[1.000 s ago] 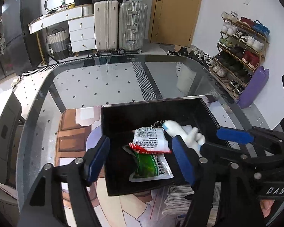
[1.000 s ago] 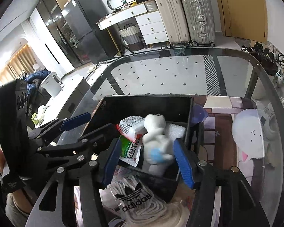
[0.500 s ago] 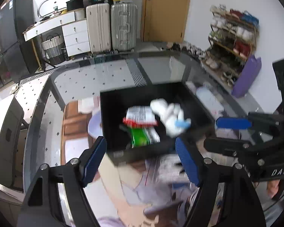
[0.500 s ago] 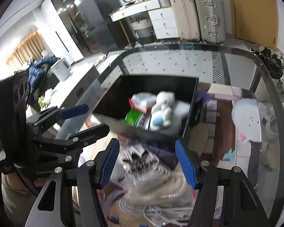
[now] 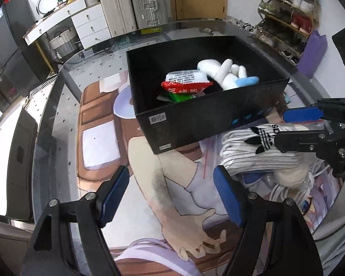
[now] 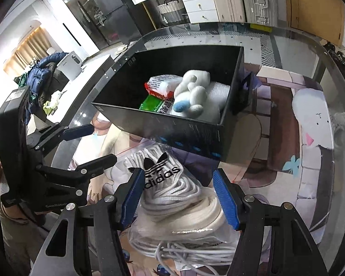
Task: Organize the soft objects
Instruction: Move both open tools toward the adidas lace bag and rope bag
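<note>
A black box (image 5: 195, 119) (image 6: 168, 128) on the mat holds a white plush toy with a blue paw (image 5: 227, 73) (image 6: 193, 92), a red-and-white packet (image 5: 186, 82) (image 6: 161, 85) and a green packet (image 6: 154, 103). In front of it lies a clear bag with a striped Adidas garment (image 5: 257, 147) (image 6: 170, 184). My right gripper (image 6: 179, 197) is open, its blue fingers either side of that bag. My left gripper (image 5: 172, 197) is open and empty over the mat, left of the bag.
A coil of white cable (image 6: 191, 248) lies by the bag at the near edge. The printed mat (image 5: 99, 142) covers a glass table (image 5: 57, 105). Suitcases (image 5: 135, 2), drawers and a shoe rack (image 5: 285, 4) stand beyond.
Both grippers pulled back from above the box towards the near edge. The plush toy stays in the box. The right gripper now straddles the Adidas bag.
</note>
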